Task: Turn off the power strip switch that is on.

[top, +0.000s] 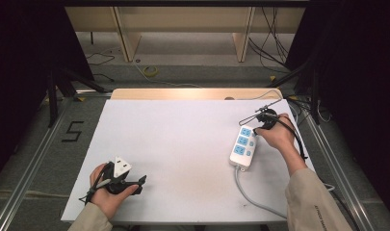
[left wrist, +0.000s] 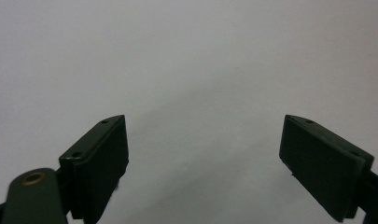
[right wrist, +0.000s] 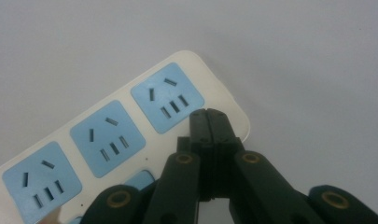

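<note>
Power strip point(top: 243, 146): white body, 3 blue socket faces in a row, lying flat on the white bench point(top: 183, 159) toward its 3 o'clock edge. Long axis runs roughly 12-to-6 in the high view, tipped slightly toward 1 o'clock. Grey cable point(top: 253, 197) leaves the near end and curves off toward 5 o'clock.

Right claw point(top: 256, 130) sits at the strip's far end, at its 1 o'clock corner. In the right gripper view the right claw's jaws are pressed together with nothing between them, tips over the strip's edge beside the end socket point(right wrist: 167, 97). Whether the tips touch the plastic or hover just above is hard to tell from this angle. A blue button point(right wrist: 141, 179) lies just under the linkage.

Left claw point(top: 142, 182) rests well apart at the bench's 7 o'clock corner, jaws spread wide over bare surface, holding nothing.

Judgement: the right hand is clearly the nearer and the one working. With the strip lying down-bench from the closed tips, a push along the long axis would slide it toward 6 o'clock; an off-centre push at the corner would swing it round instead.
</note>
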The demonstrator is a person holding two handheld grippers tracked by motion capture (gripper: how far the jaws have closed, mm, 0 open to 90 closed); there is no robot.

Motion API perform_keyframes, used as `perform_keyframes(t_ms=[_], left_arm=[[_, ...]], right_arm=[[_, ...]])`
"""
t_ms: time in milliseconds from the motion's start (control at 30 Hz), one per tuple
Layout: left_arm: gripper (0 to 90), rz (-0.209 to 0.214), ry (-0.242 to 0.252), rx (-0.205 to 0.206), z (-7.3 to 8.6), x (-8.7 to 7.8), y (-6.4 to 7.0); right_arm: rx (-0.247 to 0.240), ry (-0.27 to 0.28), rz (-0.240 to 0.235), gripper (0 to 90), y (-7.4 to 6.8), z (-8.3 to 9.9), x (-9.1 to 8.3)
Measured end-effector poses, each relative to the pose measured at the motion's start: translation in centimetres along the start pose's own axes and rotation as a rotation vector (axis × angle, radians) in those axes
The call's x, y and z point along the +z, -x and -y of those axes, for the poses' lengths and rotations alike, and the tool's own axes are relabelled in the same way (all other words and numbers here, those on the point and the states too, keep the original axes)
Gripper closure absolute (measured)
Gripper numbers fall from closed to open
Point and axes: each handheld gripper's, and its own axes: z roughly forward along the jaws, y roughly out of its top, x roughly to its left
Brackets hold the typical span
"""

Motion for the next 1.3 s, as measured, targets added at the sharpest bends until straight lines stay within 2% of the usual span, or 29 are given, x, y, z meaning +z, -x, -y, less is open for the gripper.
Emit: perform_keyframes(t_ms=[667, 1100, 1300], left_arm=[[15.2, 0.001, 0.001, 0.0, 0.0, 0.02, -0.01], [15.2, 0.003, 0.001, 0.003, -0.03, -0.01, 0.0], [15.2, 0.003, 0.003, 0.003, -0.05, -0.01, 0.03]], right_arm=[[-0.02, -0.035, 0.021, 90.0, -0.3, -0.64, 0.66], [0.016, -0.036, 0.02, 90.0, -0.17, -0.68, 0.75], [0.003, -0.046, 0.034, 90.0, -0.38, -0.82, 0.78]])
